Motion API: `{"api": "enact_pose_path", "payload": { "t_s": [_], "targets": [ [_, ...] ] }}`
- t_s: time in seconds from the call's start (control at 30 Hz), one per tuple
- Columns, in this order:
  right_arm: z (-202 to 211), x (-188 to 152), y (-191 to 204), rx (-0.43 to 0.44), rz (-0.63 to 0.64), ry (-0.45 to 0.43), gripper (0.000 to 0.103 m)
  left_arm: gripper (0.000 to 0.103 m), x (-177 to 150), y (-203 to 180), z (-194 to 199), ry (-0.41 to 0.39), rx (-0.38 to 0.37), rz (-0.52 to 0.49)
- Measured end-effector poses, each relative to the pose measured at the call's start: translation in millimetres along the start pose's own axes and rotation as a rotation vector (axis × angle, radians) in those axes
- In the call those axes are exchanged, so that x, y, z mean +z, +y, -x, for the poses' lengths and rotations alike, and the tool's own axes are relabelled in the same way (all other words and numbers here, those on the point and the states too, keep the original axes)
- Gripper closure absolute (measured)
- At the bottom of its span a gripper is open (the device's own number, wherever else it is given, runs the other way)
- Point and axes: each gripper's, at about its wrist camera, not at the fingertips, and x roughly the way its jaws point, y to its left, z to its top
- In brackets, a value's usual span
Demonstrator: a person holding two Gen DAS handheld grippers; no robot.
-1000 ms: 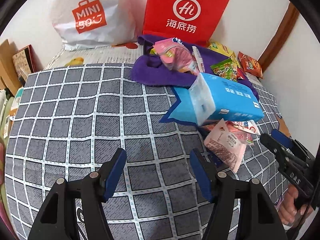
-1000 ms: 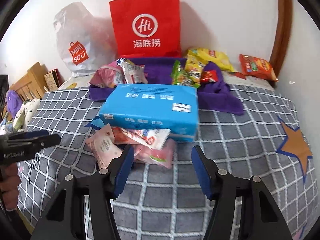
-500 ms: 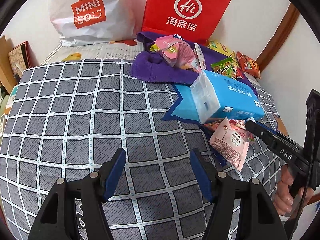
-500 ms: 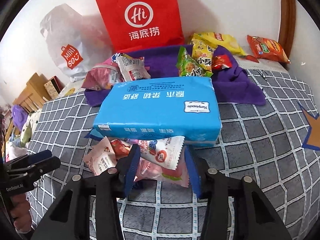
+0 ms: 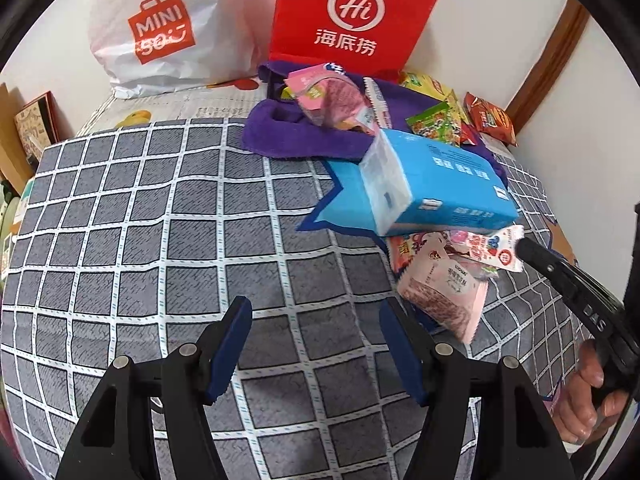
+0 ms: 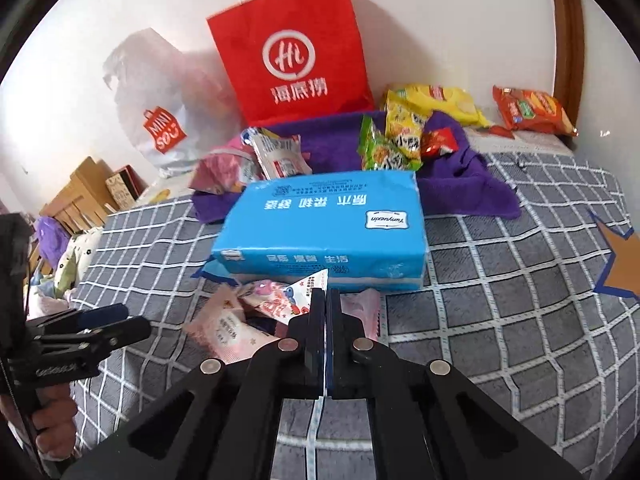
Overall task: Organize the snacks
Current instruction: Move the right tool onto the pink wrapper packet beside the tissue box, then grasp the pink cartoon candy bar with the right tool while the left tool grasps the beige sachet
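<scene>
My right gripper (image 6: 325, 295) is shut on the corner of a white snack packet (image 6: 294, 300) with a cartoon print. The packet lies half under a blue tissue pack (image 6: 328, 220) on the checked bed cover. In the left wrist view the right gripper (image 5: 528, 249) reaches in from the right and its tip meets the white packet (image 5: 498, 250). A pink packet (image 5: 444, 296) lies just in front of that pile. My left gripper (image 5: 316, 320) hangs open over bare cover, left of the pink packet, with nothing between its fingers.
Behind the tissue pack, a purple towel (image 6: 460, 184) carries several snack bags, green (image 6: 380, 152), yellow (image 6: 440, 100) and pink (image 5: 328, 100). A red paper bag (image 5: 352, 20) and a white plastic bag (image 5: 160, 36) stand against the wall. An orange packet (image 6: 532, 110) lies far right.
My right gripper moved in toward the pile and its jaws went from open to shut on the white packet's corner. The left gripper stayed open and in about the same place.
</scene>
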Motion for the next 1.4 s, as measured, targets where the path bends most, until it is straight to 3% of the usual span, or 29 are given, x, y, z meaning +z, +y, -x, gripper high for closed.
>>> {"api": "enact_pose_path", "payload": {
  "t_s": [0.27, 0.47, 0.6, 0.67, 0.83, 1.0, 1.1, 1.23, 1.4],
  "targets": [
    [47.2, -26.8, -31.1, -0.042, -0.016, -0.048, 0.103, 0.039, -5.6, -25.5, 1.2, -0.002, -0.020, -0.031],
    [68.6, -56.0, -60.9, -0.108, 0.001, 0.012, 0.101, 0.039, -1.4, -49.5, -7.9, 0.008, -0.075, -0.035],
    [74.5, -65.8, -59.9, -0.142, 0.091, 0.033, 0.092, 0.039, 2.9, -60.7, -17.3, 0.033, -0.095, -0.018],
    [78.7, -66.7, -55.1, -0.157, 0.135, 0.004, 0.069, 0.039, 4.4, -66.7, -22.2, 0.047, -0.100, -0.021],
    [82.7, -52.7, -41.7, -0.127, 0.200, -0.058, 0.065, 0.039, 6.4, -70.9, -29.2, 0.057, -0.072, -0.031],
    [66.2, -37.8, -13.9, -0.054, 0.314, -0.064, 0.059, 0.039, 8.3, -59.0, -28.8, 0.069, -0.055, -0.001],
    [45.2, -36.6, -3.1, -0.016, 0.364, -0.033, 0.059, 0.039, 7.2, -48.4, -25.1, 0.067, -0.027, 0.010],
    [11.3, -39.7, -7.8, 0.041, 0.342, 0.078, 0.059, 0.039, 4.8, -37.7, -21.1, 0.066, 0.001, 0.022],
    [2.0, -56.3, -12.1, 0.059, 0.353, 0.130, 0.059, 0.039, 1.7, -44.7, -20.8, 0.064, -0.025, 0.030]
  ]
}}
